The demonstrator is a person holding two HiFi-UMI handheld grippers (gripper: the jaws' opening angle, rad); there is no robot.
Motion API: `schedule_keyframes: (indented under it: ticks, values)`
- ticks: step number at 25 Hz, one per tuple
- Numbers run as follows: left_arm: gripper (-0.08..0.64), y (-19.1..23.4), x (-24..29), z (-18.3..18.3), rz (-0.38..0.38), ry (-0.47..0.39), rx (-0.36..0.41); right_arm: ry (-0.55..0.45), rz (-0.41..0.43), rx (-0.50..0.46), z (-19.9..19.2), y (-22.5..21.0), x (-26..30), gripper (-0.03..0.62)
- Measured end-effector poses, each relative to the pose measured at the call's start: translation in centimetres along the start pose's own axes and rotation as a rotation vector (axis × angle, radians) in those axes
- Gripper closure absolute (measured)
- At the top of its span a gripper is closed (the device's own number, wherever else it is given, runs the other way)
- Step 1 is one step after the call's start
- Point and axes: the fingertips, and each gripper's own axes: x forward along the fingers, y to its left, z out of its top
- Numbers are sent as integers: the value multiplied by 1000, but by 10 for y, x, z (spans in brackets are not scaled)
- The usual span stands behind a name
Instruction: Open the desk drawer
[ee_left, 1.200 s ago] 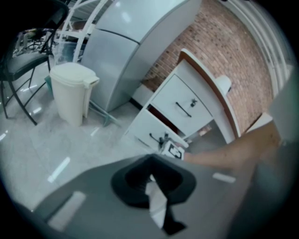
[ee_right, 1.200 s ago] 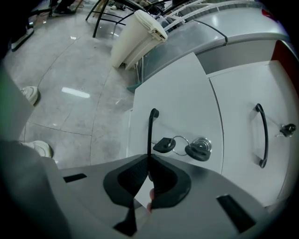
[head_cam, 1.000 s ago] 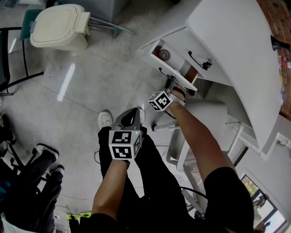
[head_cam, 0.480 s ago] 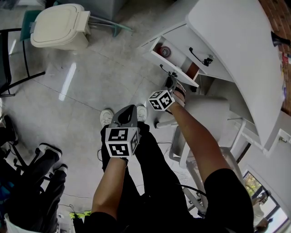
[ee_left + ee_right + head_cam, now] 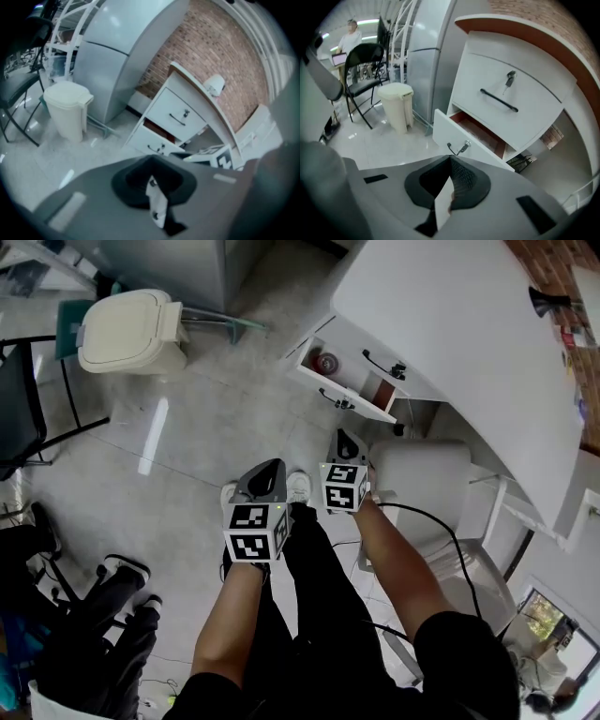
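Note:
The white desk [image 5: 469, 343] fills the upper right of the head view. Its lower drawer [image 5: 339, 382] stands pulled out, showing a reddish inside [image 5: 480, 133] and a black handle [image 5: 457, 149] on its front. The upper drawer [image 5: 506, 105] is closed. My right gripper [image 5: 342, 437] hangs in the air short of the open drawer, jaws shut with nothing between them. The left gripper [image 5: 266, 467] is beside it, over the person's shoes, also shut and holding nothing. The open drawer also shows past the left gripper [image 5: 152, 161].
A cream lidded bin [image 5: 131, 329] stands on the tiled floor at the upper left, with a black chair [image 5: 28, 399] beside it. A white seat [image 5: 427, 488] sits under the desk to the right. Another person's legs [image 5: 94, 615] are at the lower left.
My right gripper has drawn back from the lower drawer's handle toward the person and is now clear of it. The drawer stays open. The left gripper has barely moved.

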Motion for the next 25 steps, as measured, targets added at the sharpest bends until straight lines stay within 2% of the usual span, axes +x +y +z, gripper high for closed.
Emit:
schedule_keyframes:
  ticks: [4, 7, 10, 15, 20, 25]
  values:
    - [560, -26, -22, 35, -10, -11, 43, -85, 27, 146, 38, -8, -59, 594]
    - [560, -55, -43, 73, -30, -42, 101, -150, 54, 216, 73, -17, -109, 594]
    - [560, -83, -65, 113, -47, -74, 164, -212, 71, 239, 113, -22, -160, 594]
    - [560, -132, -118, 156, -57, -119, 211, -310, 61, 292, 166, -40, -251, 594]
    - [560, -159, -171, 208, -53, -175, 250, -486, 15, 349, 243, -58, -319, 594]
    - [560, -187, -213, 239, -52, -214, 315, -580, 39, 427, 277, -68, -381, 594]
